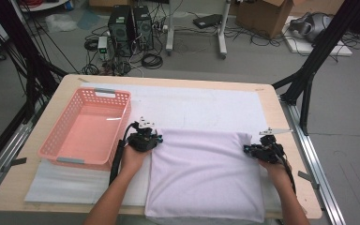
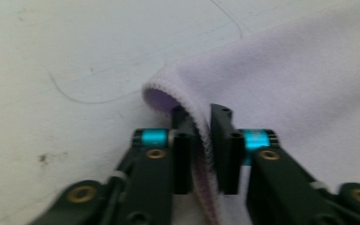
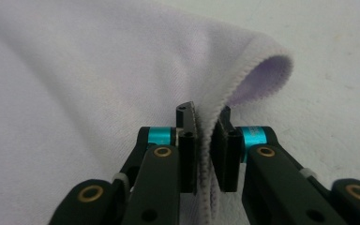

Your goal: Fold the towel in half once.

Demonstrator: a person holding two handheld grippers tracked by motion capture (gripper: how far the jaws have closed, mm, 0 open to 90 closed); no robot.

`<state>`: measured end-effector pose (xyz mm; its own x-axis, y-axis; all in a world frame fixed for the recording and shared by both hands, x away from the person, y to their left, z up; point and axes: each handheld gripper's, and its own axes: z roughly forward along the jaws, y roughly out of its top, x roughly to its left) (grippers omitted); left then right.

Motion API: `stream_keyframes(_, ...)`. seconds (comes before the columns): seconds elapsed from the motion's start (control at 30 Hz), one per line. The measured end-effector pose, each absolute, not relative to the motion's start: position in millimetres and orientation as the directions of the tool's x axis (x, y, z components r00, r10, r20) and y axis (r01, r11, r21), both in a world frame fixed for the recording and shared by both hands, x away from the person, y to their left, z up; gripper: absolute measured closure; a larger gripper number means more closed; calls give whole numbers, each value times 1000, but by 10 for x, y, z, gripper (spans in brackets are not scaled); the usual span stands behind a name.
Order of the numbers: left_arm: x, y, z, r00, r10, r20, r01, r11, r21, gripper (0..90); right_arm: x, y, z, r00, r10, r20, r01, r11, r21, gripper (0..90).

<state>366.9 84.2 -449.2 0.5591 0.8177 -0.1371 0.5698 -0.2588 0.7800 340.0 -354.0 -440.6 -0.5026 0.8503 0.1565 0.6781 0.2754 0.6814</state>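
Observation:
A pale lilac cloth (image 1: pixel 206 176) lies spread on the near half of the table, its front edge hanging over the table's edge. My left gripper (image 1: pixel 145 138) sits at the cloth's far left corner. In the left gripper view the jaws of my left gripper (image 2: pixel 202 123) are shut on the hemmed edge of the cloth (image 2: pixel 281 79). My right gripper (image 1: pixel 262 151) is at the far right corner. There my right gripper (image 3: pixel 205 123) pinches the cloth's (image 3: pixel 84 79) stitched edge, with the corner curling up beyond the jaws.
A pink plastic basket (image 1: pixel 86 129) stands to the left of the cloth, close to my left gripper. A white mat (image 1: pixel 192 105) covers the wooden table (image 1: pixel 290 140). Computers, cables and a cardboard box lie on the floor beyond the table.

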Motion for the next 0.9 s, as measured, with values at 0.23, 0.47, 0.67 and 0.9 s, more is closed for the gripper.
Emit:
stream_keyframes(0.23,3871,894,-4252,526,837,-147,533,-190,825,852,3488,-3658,-4297,-515,847,132,584,234,777,849)
stream_keyframes(0.47,4176,917,-4200,482,858,-178,514,-113,850,852,3761,-3612,-4172,-485,872,58,515,232,826,848)
stream_keyframes(0.67,4402,894,-4103,470,871,-141,496,-128,859,852,4055,-3553,-4119,-450,893,25,506,232,831,848)
stream_keyframes(0.9,4560,961,-4006,439,885,-158,459,-69,886,873,4248,-3524,-4068,-415,909,43,485,181,855,850)
